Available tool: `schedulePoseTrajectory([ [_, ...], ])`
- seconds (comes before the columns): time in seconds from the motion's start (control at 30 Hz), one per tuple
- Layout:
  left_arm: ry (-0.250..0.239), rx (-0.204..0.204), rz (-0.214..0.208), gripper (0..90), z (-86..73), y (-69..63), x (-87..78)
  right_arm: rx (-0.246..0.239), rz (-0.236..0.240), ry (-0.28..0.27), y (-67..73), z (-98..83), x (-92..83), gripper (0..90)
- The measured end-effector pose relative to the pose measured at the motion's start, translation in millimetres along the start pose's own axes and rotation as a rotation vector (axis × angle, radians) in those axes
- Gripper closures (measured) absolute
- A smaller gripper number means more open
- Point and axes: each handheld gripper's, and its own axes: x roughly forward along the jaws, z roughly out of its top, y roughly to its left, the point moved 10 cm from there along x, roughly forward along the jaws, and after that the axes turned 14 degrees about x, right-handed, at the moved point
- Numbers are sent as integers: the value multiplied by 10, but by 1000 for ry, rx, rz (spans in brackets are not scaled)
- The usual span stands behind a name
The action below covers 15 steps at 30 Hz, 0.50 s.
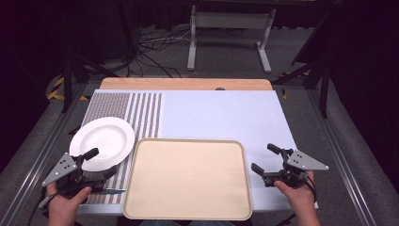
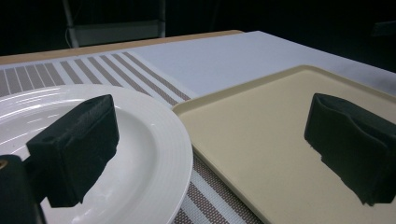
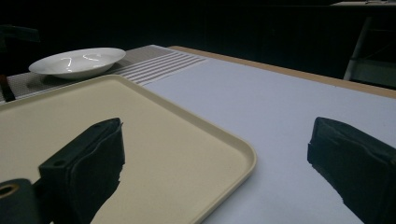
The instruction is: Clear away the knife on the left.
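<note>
Two grippers flank the counter's near edge; the left gripper (image 1: 101,163), jaws spread wide and empty, hovers at the near rim of the white plate (image 1: 102,142) (which sits on a striped placemat (image 1: 143,110)); the beige tray (image 1: 188,179) lies just beside; the right gripper (image 1: 266,159) gapes empty beyond the tray's right edge.

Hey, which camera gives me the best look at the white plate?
The high view: the whole round white plate shows from above, on the striped mat left of the beige tray. The left gripper view shows its near rim close up, cut off and partly behind a jaw. The right gripper view shows it small, side-on, beyond the tray.
</note>
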Motion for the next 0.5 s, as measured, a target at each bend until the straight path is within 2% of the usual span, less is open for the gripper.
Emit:
schedulePoseTrajectory([
  [0.27,-4,8,15,48,20,15,-23,5,1,-11,-1,14,-9,45],
  [0.33,10,32,24,69,14,29,-32,4,1,-9,0,10,-8,46],
  [0.37,29,38,23,76,1,31,-42,4,2,-8,2,7,-8,46],
  [0.5,19,44,9,89,27,17,-41,5,4,-8,2,4,-3,46],
])
